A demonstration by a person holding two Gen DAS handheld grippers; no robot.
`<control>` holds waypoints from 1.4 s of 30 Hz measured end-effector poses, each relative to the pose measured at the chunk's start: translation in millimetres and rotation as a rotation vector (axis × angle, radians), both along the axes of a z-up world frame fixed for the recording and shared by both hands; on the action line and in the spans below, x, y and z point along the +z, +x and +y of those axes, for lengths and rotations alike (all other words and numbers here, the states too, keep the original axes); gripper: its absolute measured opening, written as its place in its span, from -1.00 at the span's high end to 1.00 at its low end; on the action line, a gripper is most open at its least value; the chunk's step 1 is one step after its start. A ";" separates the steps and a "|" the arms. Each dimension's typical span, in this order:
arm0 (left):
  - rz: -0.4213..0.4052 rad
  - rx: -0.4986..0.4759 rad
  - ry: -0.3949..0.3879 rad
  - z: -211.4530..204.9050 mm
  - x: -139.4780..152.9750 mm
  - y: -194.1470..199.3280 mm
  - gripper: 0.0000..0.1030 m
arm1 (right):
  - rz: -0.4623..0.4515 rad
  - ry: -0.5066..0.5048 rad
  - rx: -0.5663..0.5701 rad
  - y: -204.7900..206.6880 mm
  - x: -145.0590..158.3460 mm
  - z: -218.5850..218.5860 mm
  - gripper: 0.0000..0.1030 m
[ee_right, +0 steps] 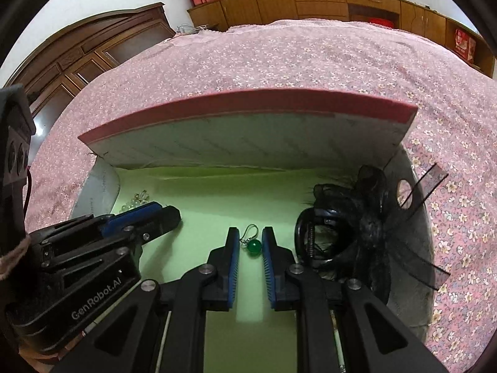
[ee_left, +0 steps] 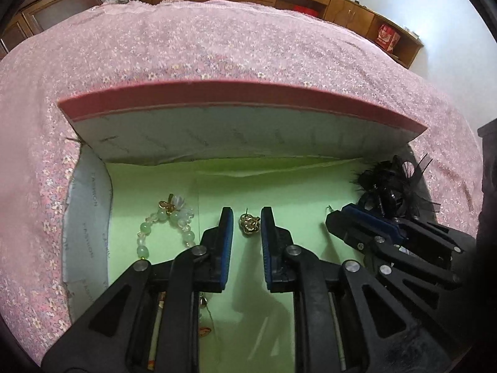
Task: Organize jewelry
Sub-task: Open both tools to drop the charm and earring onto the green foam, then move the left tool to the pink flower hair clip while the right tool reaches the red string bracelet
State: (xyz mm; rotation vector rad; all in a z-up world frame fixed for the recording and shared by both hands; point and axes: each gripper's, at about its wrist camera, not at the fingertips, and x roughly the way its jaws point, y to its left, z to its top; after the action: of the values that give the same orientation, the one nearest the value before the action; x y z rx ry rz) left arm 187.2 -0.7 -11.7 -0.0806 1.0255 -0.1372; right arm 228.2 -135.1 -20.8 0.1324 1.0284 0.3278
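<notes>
Your left gripper [ee_left: 247, 217] has its jaws apart, with a gold earring [ee_left: 248, 223] lying on the green lining between them; the pads do not press it. Your right gripper [ee_right: 251, 237] also holds its jaws apart, either side of a green bead earring [ee_right: 254, 245] on the lining, not clamped. A pale green bead bracelet [ee_left: 164, 230] lies left of your left gripper, and a black hair clip [ee_right: 341, 227] sits right of your right one. All of it is inside an open box [ee_left: 242, 105] on the pink flowered bed [ee_left: 217, 43].
</notes>
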 end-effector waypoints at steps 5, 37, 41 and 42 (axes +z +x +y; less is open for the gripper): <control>-0.068 -0.023 0.023 -4.4 20.1 -11.7 0.71 | -0.039 0.041 0.009 -6.0 12.7 -3.9 0.48; -0.270 -0.001 -0.068 31.7 112.5 -122.8 0.62 | -0.296 0.168 0.000 -126.7 113.8 -36.1 0.35; -0.267 -0.002 -0.053 35.1 108.3 -138.8 0.62 | -0.315 0.150 -0.017 -142.9 115.9 -42.0 0.35; -0.266 -0.003 -0.049 36.2 107.2 -143.2 0.62 | -0.315 0.150 -0.020 -146.7 115.6 -43.2 0.35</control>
State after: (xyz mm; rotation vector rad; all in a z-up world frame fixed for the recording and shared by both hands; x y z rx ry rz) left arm 44.0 35.5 95.5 -0.1021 0.7569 -0.1711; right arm 81.4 -178.2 94.8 0.2182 0.6906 0.3941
